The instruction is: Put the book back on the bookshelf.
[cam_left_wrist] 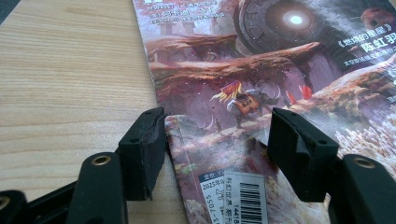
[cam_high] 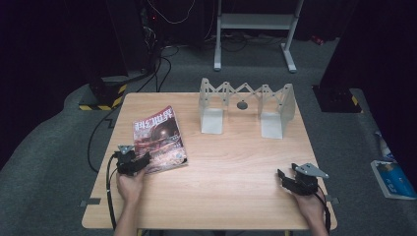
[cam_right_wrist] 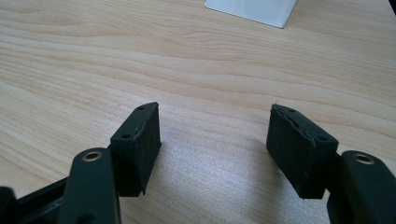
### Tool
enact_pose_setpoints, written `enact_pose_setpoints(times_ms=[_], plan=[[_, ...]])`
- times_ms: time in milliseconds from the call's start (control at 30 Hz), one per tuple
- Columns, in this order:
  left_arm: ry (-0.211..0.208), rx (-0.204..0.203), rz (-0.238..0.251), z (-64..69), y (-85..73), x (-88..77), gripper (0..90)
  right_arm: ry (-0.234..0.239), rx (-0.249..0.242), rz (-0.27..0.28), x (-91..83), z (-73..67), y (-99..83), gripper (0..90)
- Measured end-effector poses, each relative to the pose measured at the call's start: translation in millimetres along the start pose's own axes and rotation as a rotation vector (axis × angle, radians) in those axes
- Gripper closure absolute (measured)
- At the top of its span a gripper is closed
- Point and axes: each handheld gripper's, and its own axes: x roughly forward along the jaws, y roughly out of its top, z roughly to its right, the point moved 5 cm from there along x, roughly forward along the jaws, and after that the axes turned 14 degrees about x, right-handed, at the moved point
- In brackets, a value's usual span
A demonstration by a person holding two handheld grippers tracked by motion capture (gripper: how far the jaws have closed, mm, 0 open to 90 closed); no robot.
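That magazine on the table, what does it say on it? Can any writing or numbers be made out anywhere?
"科幻世界": large white title across the top of the magazine, seen from the high view.
"陈虹羽": white name at the cover's upper right, left gripper view.
"2025年": start of a date on the white barcode label; what follows is cut off.
"1441...": digits beside the barcode, partly hidden.
Other small cover lines: too blurred to read.

rack (cam_high: 246,105): white, folding, at the table's far side, zigzag bars between two end plates
disc (cam_high: 242,104): dark, small, between the rack's plates
table (cam_high: 231,162): light wood
floor (cam_high: 44,147): grey carpet
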Motion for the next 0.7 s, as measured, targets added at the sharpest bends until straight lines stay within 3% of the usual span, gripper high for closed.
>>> enact_pose_setpoints(times_ms=[700], plan=[[-0.030, 0.028, 0.006, 18.9, -3.6, -7.1, 37.3, -0.001, -0.001, 0.000, -0.1, -0.1, -0.1, 35.1]])
